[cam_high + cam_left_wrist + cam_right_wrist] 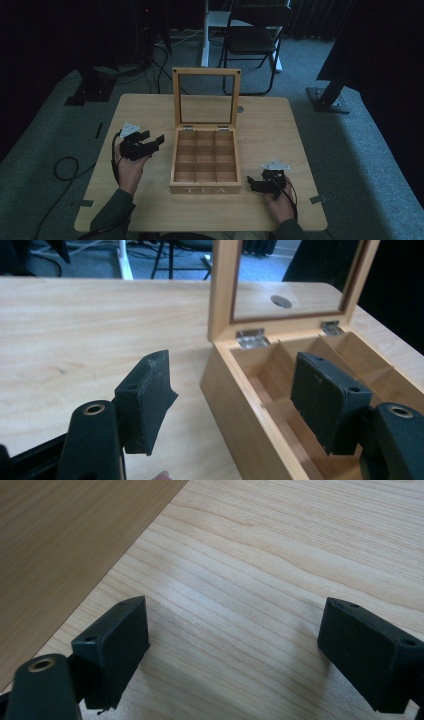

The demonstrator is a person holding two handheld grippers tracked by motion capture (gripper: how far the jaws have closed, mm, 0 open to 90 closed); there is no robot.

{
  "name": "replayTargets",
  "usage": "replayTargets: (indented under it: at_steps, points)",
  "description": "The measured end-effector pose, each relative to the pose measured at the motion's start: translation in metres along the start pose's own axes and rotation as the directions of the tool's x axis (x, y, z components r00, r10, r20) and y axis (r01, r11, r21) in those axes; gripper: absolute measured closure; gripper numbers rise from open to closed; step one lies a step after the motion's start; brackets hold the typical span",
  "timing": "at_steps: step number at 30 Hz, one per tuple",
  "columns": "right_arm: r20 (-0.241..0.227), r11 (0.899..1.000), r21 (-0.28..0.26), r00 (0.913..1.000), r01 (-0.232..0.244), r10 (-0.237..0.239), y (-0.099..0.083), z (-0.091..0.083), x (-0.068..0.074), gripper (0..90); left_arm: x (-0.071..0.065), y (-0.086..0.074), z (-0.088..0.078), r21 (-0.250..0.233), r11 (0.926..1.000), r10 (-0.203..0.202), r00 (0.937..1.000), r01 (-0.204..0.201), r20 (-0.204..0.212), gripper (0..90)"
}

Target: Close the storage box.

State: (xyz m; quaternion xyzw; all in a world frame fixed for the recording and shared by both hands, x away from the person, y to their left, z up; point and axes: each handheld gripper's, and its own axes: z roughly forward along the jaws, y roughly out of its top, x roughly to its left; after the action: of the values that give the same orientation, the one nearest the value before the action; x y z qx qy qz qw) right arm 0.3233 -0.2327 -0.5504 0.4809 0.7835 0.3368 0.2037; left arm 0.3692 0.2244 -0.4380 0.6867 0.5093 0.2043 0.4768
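Observation:
A wooden tea box (205, 189) marked TEA sits mid-table, its glass-paned lid (206, 97) standing upright. Its several compartments hold nothing. My left gripper (152, 138) is open just left of the box, held in a hand and pointing toward it. In the left gripper view the left gripper (235, 385) straddles the near left wall of the tea box (240, 415), one pad outside and one over a compartment. My right gripper (252, 184) is open low at the box's front right corner. In the right gripper view the right gripper (235, 615) spans bare table, with the tea box wall (60, 540) at upper left.
The light wooden table (280, 130) has a small round grommet (240, 108) behind the lid. A folding chair (252, 40) and dark stands sit on the carpet beyond. Cables lie on the floor at the left (65, 167).

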Motion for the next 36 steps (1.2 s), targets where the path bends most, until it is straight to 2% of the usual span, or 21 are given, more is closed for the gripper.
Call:
replayTargets:
  at_steps: [10, 14, 17, 22, 26, 33, 36]
  points:
    - [0.001, 1.000, -0.001, 1.0000, 0.002, -0.002, 0.000, 0.000, 0.000, 12.6, 0.005, 0.020, 0.014, -0.001, 0.9999, 0.010, 0.9999, -0.010, -0.003, 32.8]
    - [0.000, 1.000, 0.000, 1.0000, 0.000, 0.000, 0.000, 0.000, 0.000, 12.6, 0.004, 0.029, 0.022, 0.002, 0.9996, 0.027, 0.9996, -0.027, -0.006, 32.8]
    - [0.000, 1.000, 0.000, 1.0000, -0.001, 0.001, 0.000, 0.000, 0.000, 12.6, 0.003, 0.033, 0.028, 0.018, 0.9977, 0.066, 0.9976, -0.065, -0.021, 32.8]
    - [0.000, 1.000, 0.000, 1.0000, 0.000, 0.000, 0.000, 0.000, 0.000, 12.6, 0.002, 0.041, 0.036, 0.017, 0.9964, 0.084, 0.9963, -0.083, -0.018, 32.8]
    - [0.000, 1.000, 0.000, 1.0000, 0.000, 0.000, 0.000, 0.000, 0.000, 12.6, 0.003, 0.046, 0.042, 0.021, 0.9970, 0.076, 0.9967, -0.075, -0.029, 32.8]
    - [0.001, 1.000, 0.000, 1.0000, 0.000, 0.000, 0.000, 0.000, 0.000, 12.6, 0.006, 0.051, 0.053, 0.016, 0.9984, 0.055, 0.9982, -0.055, -0.023, 32.9]
    - [0.001, 1.000, 0.000, 1.0000, 0.000, 0.000, 0.000, 0.000, 0.000, 12.6, 0.008, 0.053, 0.057, 0.010, 0.9994, 0.033, 0.9992, -0.033, -0.024, 32.9]
